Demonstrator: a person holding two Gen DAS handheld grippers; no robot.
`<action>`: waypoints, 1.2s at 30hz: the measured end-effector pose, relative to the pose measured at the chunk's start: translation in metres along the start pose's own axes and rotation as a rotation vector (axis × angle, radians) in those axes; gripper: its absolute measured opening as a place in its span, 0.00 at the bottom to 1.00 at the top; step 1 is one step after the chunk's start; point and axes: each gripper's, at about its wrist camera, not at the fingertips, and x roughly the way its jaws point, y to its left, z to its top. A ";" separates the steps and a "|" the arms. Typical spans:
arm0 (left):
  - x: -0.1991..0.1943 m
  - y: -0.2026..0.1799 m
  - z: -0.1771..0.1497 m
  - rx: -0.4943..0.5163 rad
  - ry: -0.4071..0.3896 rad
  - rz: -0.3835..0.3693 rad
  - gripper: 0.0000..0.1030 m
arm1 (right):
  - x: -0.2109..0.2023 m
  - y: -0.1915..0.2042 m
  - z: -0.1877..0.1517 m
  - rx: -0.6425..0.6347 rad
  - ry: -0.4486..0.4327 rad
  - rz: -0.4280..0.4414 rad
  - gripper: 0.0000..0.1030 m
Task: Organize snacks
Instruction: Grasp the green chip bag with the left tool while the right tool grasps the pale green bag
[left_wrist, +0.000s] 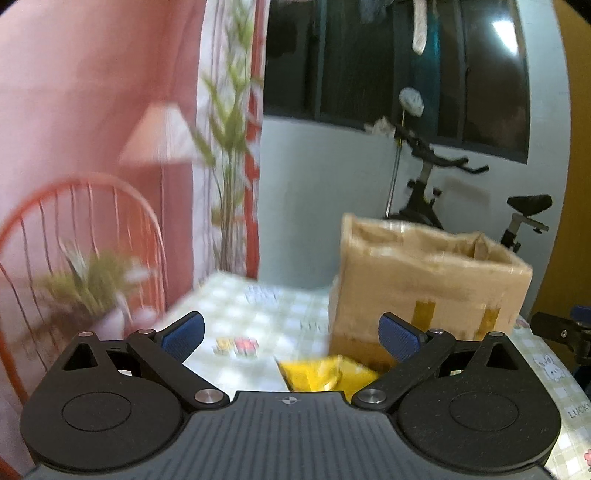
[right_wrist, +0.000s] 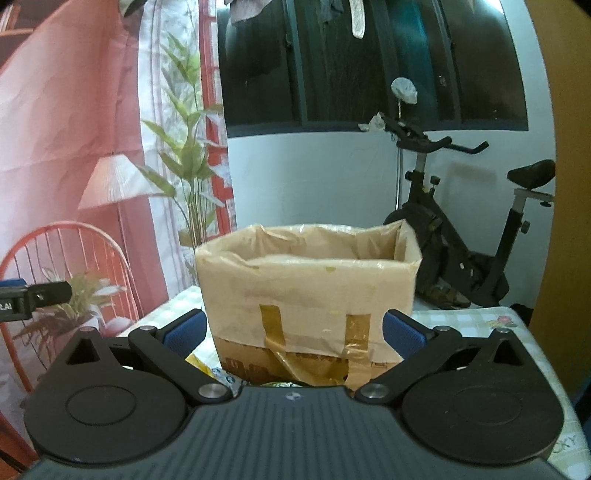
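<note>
My left gripper (left_wrist: 291, 334) hangs above the table with its blue-padded fingers (left_wrist: 184, 332) spread wide and nothing between them. Below it, partly hidden by the gripper body, a crinkled yellow snack packet (left_wrist: 325, 373) lies on the pale green checked tablecloth (left_wrist: 258, 310), touching the near face of the open brown cardboard box (left_wrist: 424, 280). The box stands toward the table's far edge, patched with strips of tan tape, its top flaps up. A small red and yellow item (left_wrist: 236, 347) lies on the cloth to the left of the packet, too blurred to identify.

My right gripper (right_wrist: 293, 332) is also wide open and empty, pointed straight at the same box (right_wrist: 306, 291), whose near wall fills the gap between the fingers. Under it, a sliver of yellow wrapper (right_wrist: 201, 363) shows at the box's lower left corner. Beyond the table stand a black exercise bike (right_wrist: 461, 236), a red wire chair (right_wrist: 74, 258) and a leafy green plant (right_wrist: 184, 147)
</note>
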 end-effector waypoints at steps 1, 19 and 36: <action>0.007 0.002 -0.006 -0.008 0.021 -0.012 0.98 | 0.006 0.002 -0.004 -0.009 0.005 0.003 1.00; 0.084 -0.021 -0.085 0.048 0.268 -0.223 0.97 | 0.055 -0.019 -0.053 0.039 0.161 -0.023 1.00; 0.096 -0.040 -0.105 0.214 0.339 -0.119 0.98 | 0.070 -0.023 -0.065 0.072 0.209 -0.013 1.00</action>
